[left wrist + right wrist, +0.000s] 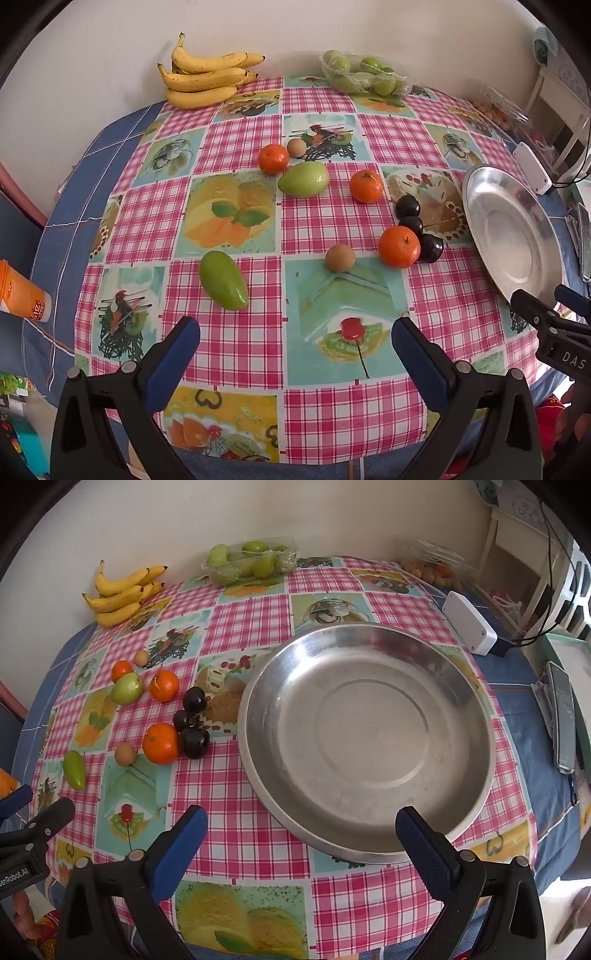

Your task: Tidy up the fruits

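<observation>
Loose fruit lies on the checked tablecloth: three tangerines, the nearest (399,246) (161,743), two green mangoes (223,280) (303,179), three dark plums (430,247) (194,742) and two small brown round fruits (340,258) (296,147). An empty steel bowl (288,701) (476,206) stands to their right. My left gripper (295,336) hovers open above the near cloth, nothing between its fingers. Over the bowl's near rim my right gripper (301,825) is open and empty too; it also shows at the right edge of the left wrist view.
Bananas (203,79) and a clear pack of green fruit (364,75) lie at the back by the wall. A pack of small orange fruit (432,568), a white box (469,627) and a remote (563,716) sit at the right. An orange cup (22,293) stands off the left edge.
</observation>
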`<state>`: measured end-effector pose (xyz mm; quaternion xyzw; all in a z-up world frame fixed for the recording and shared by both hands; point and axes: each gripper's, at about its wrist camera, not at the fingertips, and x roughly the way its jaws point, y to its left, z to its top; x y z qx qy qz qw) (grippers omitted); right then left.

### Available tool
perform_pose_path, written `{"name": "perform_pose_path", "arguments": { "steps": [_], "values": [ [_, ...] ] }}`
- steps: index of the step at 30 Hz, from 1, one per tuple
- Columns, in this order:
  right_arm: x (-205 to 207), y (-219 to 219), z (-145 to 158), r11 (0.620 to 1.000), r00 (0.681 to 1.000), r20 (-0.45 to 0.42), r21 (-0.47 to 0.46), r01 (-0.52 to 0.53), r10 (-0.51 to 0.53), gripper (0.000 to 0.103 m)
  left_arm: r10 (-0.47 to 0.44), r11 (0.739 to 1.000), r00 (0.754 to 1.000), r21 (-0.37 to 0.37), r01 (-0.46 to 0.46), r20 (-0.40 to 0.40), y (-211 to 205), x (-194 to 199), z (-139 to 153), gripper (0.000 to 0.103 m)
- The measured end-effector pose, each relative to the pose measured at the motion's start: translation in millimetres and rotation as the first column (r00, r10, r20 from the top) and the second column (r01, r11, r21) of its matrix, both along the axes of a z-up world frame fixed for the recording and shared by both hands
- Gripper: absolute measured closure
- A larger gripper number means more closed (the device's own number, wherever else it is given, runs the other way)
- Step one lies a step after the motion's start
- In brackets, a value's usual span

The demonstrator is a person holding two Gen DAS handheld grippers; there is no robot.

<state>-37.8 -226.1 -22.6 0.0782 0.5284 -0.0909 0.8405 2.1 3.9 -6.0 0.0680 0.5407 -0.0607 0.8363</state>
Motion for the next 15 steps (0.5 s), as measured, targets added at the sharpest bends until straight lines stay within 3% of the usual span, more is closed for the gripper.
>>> {"name": "perform_pose_path", "arguments": {
  "steps": [15],
  "values": [
    [1.0, -2.1, -1.4, 1.0, 1.0, 0.003, 0.005, 0.004, -0.004, 0.0, 0.011, 1.0, 1.0, 0.004, -0.011, -0.02, 2.3, 2.7, -2.7, 0.0]
  ]
}}
